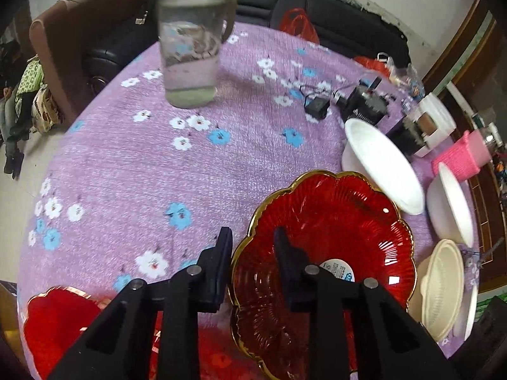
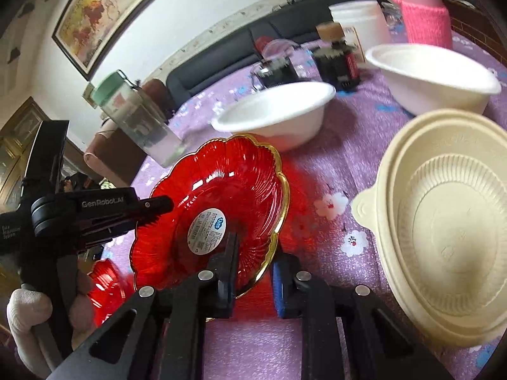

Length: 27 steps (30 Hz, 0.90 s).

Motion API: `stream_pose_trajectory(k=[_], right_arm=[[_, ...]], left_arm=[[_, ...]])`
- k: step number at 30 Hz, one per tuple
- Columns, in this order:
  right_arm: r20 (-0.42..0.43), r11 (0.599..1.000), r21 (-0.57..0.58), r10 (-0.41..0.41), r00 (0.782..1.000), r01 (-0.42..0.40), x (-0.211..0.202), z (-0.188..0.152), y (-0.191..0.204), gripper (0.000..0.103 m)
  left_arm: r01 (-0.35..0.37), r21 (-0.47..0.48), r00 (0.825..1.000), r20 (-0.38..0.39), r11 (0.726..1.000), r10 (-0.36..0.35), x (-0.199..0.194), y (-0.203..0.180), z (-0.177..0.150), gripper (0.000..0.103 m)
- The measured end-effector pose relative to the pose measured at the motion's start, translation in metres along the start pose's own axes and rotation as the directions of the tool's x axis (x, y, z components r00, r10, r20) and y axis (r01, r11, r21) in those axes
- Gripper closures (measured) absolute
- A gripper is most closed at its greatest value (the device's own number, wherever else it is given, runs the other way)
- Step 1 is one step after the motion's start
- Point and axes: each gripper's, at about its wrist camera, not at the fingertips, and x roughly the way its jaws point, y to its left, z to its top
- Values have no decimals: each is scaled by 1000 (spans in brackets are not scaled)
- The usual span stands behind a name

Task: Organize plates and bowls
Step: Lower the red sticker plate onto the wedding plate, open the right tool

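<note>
A red glass plate (image 1: pixel 326 221) with a gold scalloped rim is tilted above the purple floral tablecloth (image 1: pixel 142 174). My left gripper (image 1: pixel 252 232) is shut on its near-left rim, one finger over the plate and one outside. In the right wrist view the same plate (image 2: pixel 221 183) has my right gripper (image 2: pixel 256 250) shut on its near rim, the blue-padded finger outside. The left gripper's finger (image 2: pixel 155 205) meets the plate's left edge, held by a gloved hand (image 2: pixel 25 316). A second red plate (image 1: pixel 57 323) lies lower, at the left.
Two white bowls (image 1: pixel 383 164) (image 1: pixel 453 202) and a cream ribbed bowl (image 1: pixel 440 288) sit to the right. A glass water jar (image 1: pixel 193 47) stands at the far side. Black gadgets (image 1: pixel 364 104), a white tub (image 2: pixel 361 22) and a pink cup (image 1: pixel 459 158) crowd the far right.
</note>
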Motion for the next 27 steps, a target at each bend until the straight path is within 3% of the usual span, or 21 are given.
stream_pose_trajectory(k=[9,17,27], right_arm=[[25,995,-67,69,997,-68,-23,-13,28,84],[-16,982,-128,137,990,-138,-33,-33,61,84],[-98,956,-239,151,984,-171,-24,-65,108,84]], left_arm=[[-31,-16,995,94,999,32,-55,16,-25,79],[-72,-42,981,178,996,79,-108,46,-57,79],[-69,-168,977,187,983,101,-122,108,-100,79]])
